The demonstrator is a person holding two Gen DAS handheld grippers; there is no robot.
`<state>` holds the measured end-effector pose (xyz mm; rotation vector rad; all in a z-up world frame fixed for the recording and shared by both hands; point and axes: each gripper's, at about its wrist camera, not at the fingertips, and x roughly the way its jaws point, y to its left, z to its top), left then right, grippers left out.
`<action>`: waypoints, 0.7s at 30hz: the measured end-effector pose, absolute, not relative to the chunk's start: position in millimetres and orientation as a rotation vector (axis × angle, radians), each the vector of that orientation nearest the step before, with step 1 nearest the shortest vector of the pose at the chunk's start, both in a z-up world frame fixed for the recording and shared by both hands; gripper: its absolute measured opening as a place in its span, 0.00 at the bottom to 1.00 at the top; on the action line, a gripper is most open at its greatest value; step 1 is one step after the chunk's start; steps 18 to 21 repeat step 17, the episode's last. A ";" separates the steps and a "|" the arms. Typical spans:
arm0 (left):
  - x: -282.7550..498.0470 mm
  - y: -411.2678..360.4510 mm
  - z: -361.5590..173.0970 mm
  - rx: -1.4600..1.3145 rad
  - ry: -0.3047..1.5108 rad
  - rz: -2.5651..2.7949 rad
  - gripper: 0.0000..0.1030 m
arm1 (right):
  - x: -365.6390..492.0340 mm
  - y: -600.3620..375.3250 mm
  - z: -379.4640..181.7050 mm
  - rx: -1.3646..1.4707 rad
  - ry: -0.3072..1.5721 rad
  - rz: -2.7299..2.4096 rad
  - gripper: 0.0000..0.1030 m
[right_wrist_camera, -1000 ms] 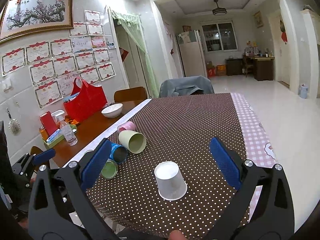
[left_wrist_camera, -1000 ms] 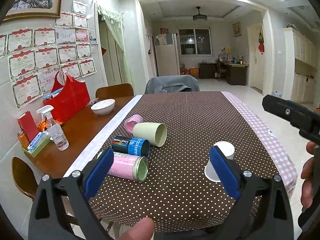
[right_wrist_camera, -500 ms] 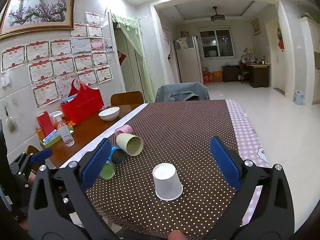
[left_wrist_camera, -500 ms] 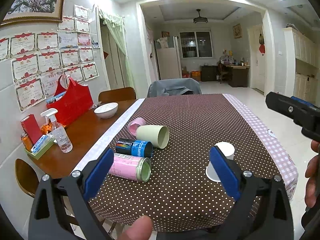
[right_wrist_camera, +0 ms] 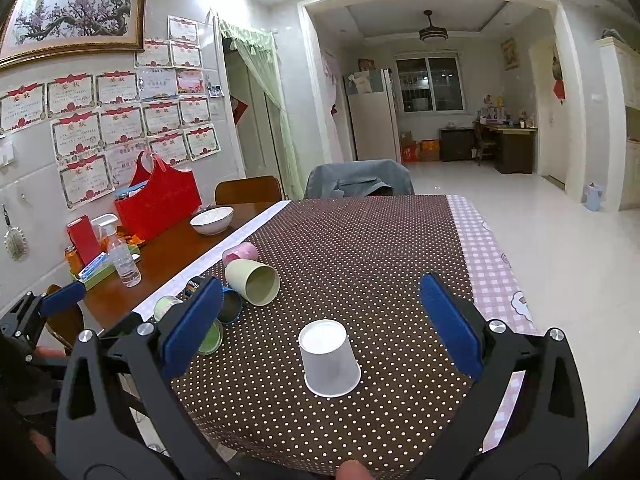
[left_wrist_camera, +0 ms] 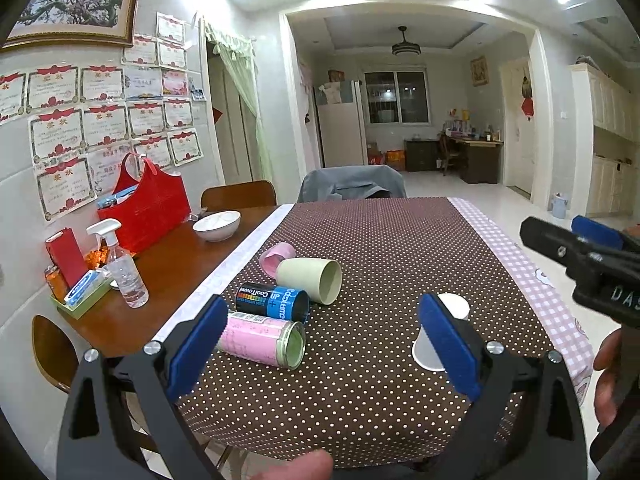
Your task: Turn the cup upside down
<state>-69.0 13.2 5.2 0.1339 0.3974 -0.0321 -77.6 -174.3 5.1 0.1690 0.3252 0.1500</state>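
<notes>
Nearest: my right tool [right_wrist_camera: 322, 322], blue pads spread wide apart and gripping nothing, held above the near edge of the desk [right_wrist_camera: 360, 240]. My left tool [left_wrist_camera: 320, 340] is likewise spread and empty; from its own view the right tool shows at the far right edge.

Between the right tool's pads, on the brown dotted cloth [right_wrist_camera: 380, 264]: the white paper cup [right_wrist_camera: 329, 358], standing mouth-down with its flat base on top, touching neither pad. Judged from this pose, the flip appears complete.

Beyond and to the left: a pink can [left_wrist_camera: 262, 340] and a blue can [left_wrist_camera: 274, 302] lying on their sides, then a pale green cup [left_wrist_camera: 312, 278] on its side with a pink cup [left_wrist_camera: 276, 258] just behind it. Further left, on bare wood: a spray bottle [left_wrist_camera: 122, 270], a white bowl [left_wrist_camera: 217, 225] and a red bag [left_wrist_camera: 148, 208].

Risks, as I judge them. The paper cup looks light and sits near the desk's front edge, so a pad clipping its wall as I move off could tip it or push it over the edge. The cans lie on their curved sides; a knock from my left tool could roll them into the cup.
</notes>
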 end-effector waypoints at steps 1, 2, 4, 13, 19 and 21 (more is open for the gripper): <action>-69.2 13.2 5.2 0.132 0.397 -0.032 0.92 | -77.5 -174.3 4.4 0.169 0.326 0.150 0.94; -69.3 13.9 5.5 0.128 0.396 -0.031 0.92 | -76.8 -174.5 4.0 0.170 0.328 0.150 0.94; -70.5 15.3 6.3 0.119 0.387 -0.034 0.92 | -76.3 -174.3 3.1 0.171 0.332 0.151 0.94; -68.9 16.8 7.5 0.112 0.388 -0.017 0.92 | -73.0 -174.8 -0.3 0.176 0.345 0.158 0.94; -66.3 19.0 7.1 0.103 0.402 -0.008 0.92 | -73.1 -175.1 -0.5 0.177 0.345 0.158 0.94; -66.3 19.0 7.1 0.103 0.402 -0.008 0.92 | -73.1 -175.1 -0.5 0.177 0.345 0.158 0.94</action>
